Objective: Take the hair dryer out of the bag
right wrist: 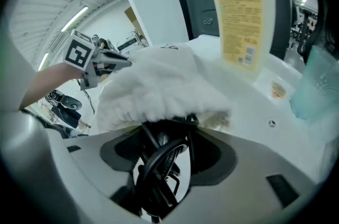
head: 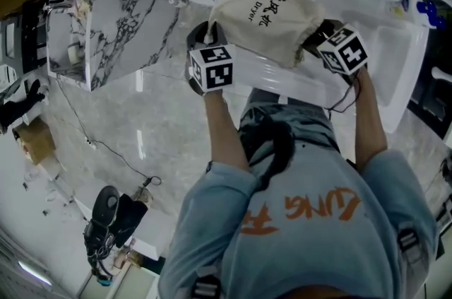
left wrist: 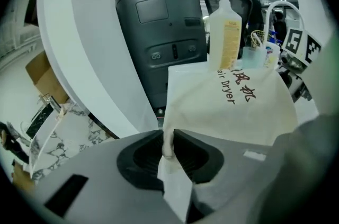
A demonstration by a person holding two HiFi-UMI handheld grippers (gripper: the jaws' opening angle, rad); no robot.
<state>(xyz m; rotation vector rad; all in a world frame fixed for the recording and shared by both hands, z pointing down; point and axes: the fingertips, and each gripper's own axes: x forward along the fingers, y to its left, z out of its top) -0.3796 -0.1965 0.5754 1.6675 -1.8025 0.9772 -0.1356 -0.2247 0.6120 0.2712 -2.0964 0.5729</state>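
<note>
Black dryer cord [right wrist: 159,164] gripped by right gripper [right wrist: 167,133] — at bag [right wrist: 159,85] mouth.

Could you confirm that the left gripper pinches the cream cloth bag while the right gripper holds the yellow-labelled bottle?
Not quite: in the right gripper view, the right gripper holds a black coiled cord, not the yellow-labelled bottle. The left gripper does pinch the cream cloth bag.

The bag [head: 265,11] hides the hair dryer's body from me; only its black cord [right wrist: 159,167] shows, bunched in my right gripper [right wrist: 167,135]. The bottle [right wrist: 241,11] is cut off at the picture's upper edge.
</note>
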